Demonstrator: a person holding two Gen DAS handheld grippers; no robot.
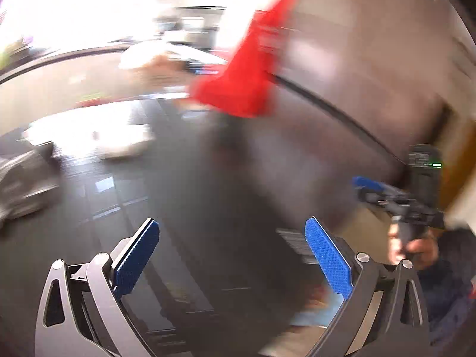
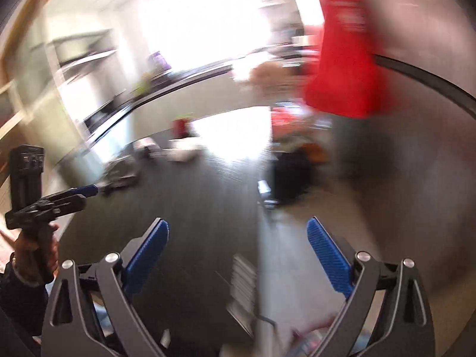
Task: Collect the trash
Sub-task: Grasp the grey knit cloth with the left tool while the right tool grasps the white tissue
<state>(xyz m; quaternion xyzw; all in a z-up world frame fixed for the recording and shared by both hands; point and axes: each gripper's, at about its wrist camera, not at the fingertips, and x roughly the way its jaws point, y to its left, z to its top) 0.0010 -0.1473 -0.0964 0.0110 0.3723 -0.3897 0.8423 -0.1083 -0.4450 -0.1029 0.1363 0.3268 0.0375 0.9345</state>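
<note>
Left wrist view is heavily smeared by motion. The left gripper [image 1: 232, 255] has its two blue-padded fingers [image 1: 135, 260] spread wide apart, with nothing between them; only dark floor [image 1: 184, 178] shows in the gap. Well ahead of the fingertips and a little right of their midline hangs a red bag-like shape [image 1: 247, 68], too blurred to say just what it is. Ahead and to the left of the fingers, a pale, overexposed patch [image 1: 89, 136] lies on the floor, and its nature cannot be made out. Off to the right of the fingers, the right gripper [image 1: 369, 186] is seen from the side, carried by a hand [image 1: 416, 247] in a dark sleeve [image 1: 446, 279].

From the right wrist view, the right gripper [image 2: 238, 255] also stands with its blue fingers [image 2: 328, 260] wide apart and empty. No earlier picture shows what they were doing. The same red shape [image 2: 345, 59] hangs far ahead and to the right of these fingers. Beyond the fingertips, near the middle, sits a dark lump [image 2: 290, 175] on the floor with orange and red bits behind it, too blurred to name. To the left of the fingers, the left gripper [image 2: 89, 190] points across the frame, held by a hand [image 2: 35, 253].

No piece of trash can be told for certain in either view.
</note>
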